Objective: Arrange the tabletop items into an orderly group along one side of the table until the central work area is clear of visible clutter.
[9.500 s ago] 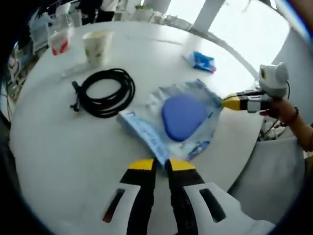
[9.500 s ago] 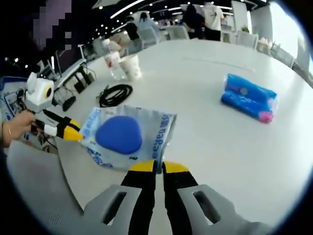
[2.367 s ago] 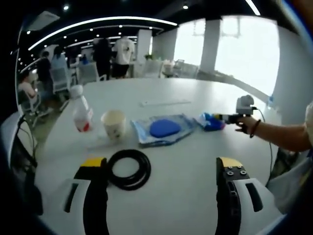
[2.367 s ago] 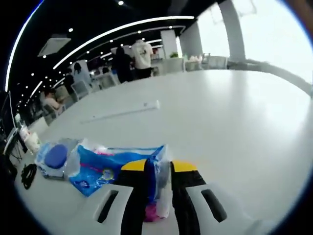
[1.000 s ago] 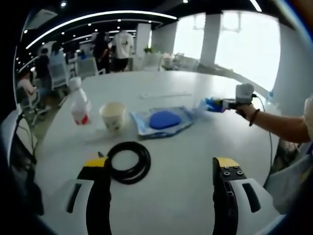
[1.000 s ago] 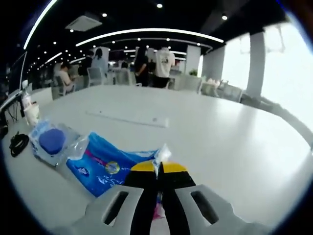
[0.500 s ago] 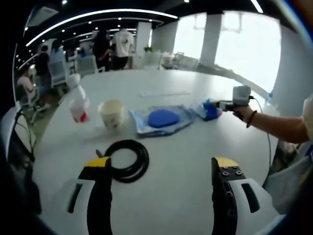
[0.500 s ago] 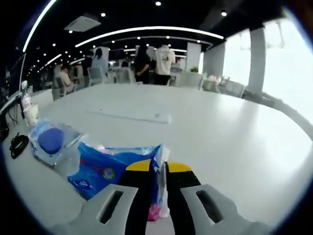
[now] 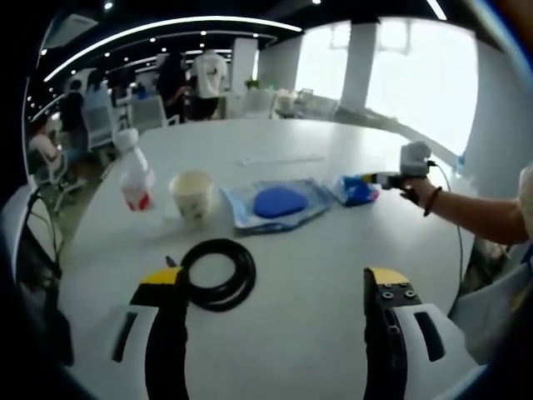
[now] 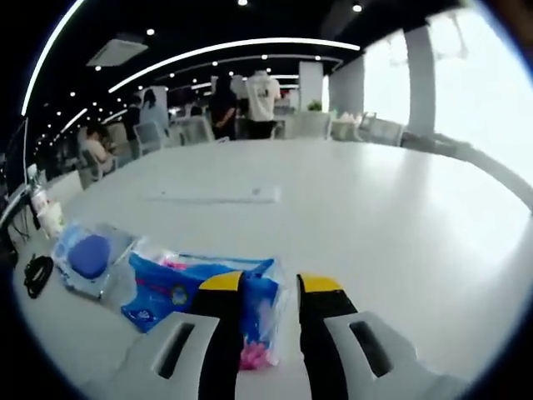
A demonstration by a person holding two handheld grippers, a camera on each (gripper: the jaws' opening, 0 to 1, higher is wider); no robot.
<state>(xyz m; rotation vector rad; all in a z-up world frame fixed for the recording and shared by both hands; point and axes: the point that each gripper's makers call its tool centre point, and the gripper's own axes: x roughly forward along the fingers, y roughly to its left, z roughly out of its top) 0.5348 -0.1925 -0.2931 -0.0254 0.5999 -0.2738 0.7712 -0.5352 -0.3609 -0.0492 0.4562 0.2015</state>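
On the round white table [image 9: 316,275] a black cable coil [image 9: 215,273] lies just ahead of my left gripper [image 9: 275,279], whose jaws stand wide open and hold nothing. Behind the coil stand a paper cup [image 9: 191,194] and a small bottle [image 9: 133,173]. A blue pad in a clear packet [image 9: 275,202] lies beside a blue tissue pack [image 9: 354,190]. My right gripper [image 9: 371,177] reaches that pack from the right. In the right gripper view my right gripper [image 10: 271,283] is open, with the end of the blue tissue pack [image 10: 179,292] lying between the parted jaws, next to the pad packet [image 10: 87,254].
A long white strip [image 10: 212,196] lies farther across the table. Several people and chairs [image 9: 196,83] are beyond the far edge. A person's hand and forearm [image 9: 466,212] come in from the right. Wide bare tabletop [image 10: 400,225] stretches to the right of the pack.
My right gripper's jaws, shut on the blue tissue pack a second ago, have parted, and the pack rests on the table beside the pad packet. The left gripper has barely moved.
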